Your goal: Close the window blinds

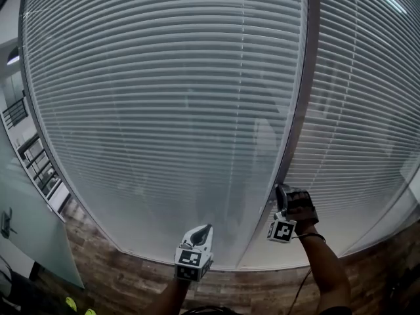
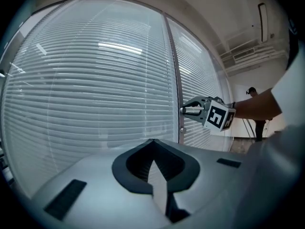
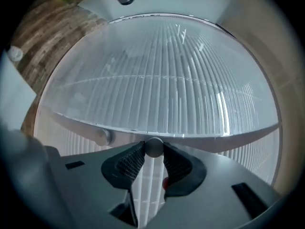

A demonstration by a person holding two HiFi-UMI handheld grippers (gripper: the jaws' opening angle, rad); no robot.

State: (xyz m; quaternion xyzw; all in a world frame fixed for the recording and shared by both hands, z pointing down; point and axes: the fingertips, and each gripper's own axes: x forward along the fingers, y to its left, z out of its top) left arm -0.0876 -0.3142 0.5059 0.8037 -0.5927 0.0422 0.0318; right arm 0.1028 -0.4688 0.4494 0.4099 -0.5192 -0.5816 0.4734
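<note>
While level at post (image 1: 298, 110) between two window blinds (image 1: 164, 110), pinching small round knob (image 3: 153, 147) with right gripper (image 1: 280, 189) fingers; left gripper (image 2: 153, 162) fingers pressed together, empty, lower left, short of blinds.

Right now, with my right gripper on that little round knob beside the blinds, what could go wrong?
1. The right gripper pinches the knob only at its very tips, so it may slip off when twisted.
2. The knob sits against the frame post; a slip could knock the gripper into it.
3. The slats of the blinds look partly open; twisting the wrong way might open them further.
</note>
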